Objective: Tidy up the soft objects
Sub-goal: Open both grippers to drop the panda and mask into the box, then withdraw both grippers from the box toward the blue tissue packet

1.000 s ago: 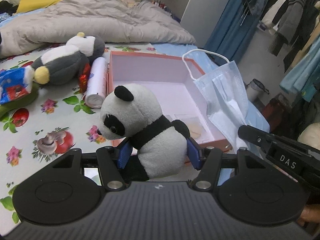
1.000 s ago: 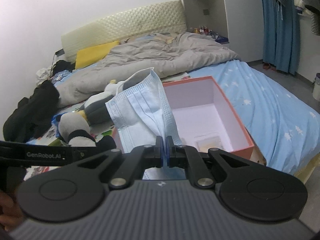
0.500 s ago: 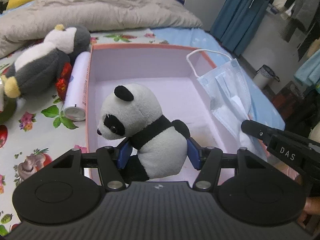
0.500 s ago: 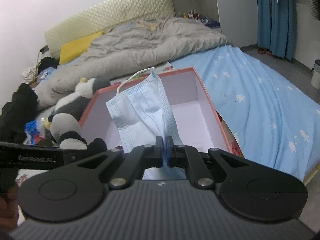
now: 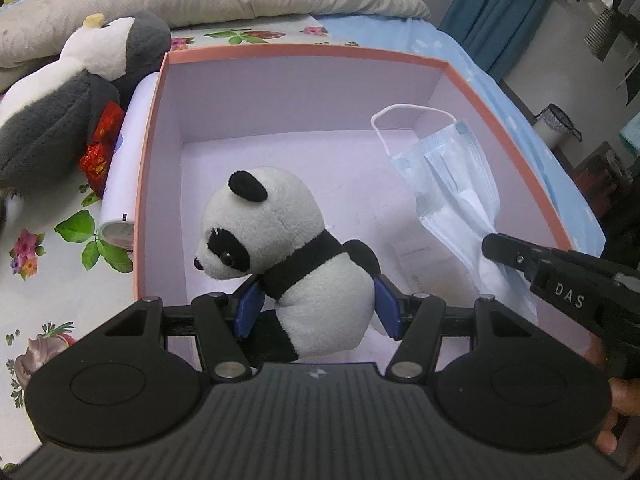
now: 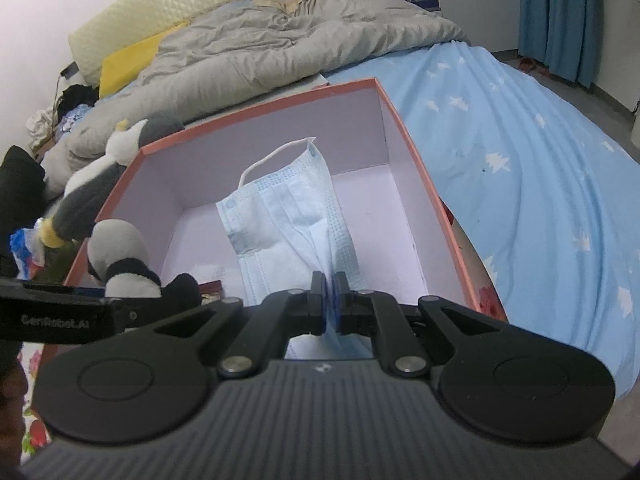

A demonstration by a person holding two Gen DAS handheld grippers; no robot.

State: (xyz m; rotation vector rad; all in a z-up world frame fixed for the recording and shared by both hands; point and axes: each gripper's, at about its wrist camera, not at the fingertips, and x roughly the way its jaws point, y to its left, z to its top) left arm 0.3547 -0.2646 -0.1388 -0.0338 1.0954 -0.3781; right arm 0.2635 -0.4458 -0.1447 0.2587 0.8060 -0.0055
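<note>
My left gripper (image 5: 316, 304) is shut on a black-and-white panda plush (image 5: 296, 256) and holds it over the near left part of an open box (image 5: 304, 56) with a salmon rim and pale lilac inside. My right gripper (image 6: 330, 296) is shut on a light blue face mask (image 6: 288, 216), which hangs inside the box on its right side; the mask also shows in the left wrist view (image 5: 452, 184). The panda also shows at the left of the right wrist view (image 6: 120, 264).
A grey-and-white penguin plush (image 5: 60, 100), a white cylinder (image 5: 124, 168) and a red wrapper (image 5: 98, 148) lie on the floral sheet left of the box. A grey duvet (image 6: 280, 44) lies behind. Blue sheet (image 6: 520, 160) slopes off to the right.
Both grippers moved forward and down over the box with their loads. The panda and the mask now sit inside the box walls instead of in front of it.
</note>
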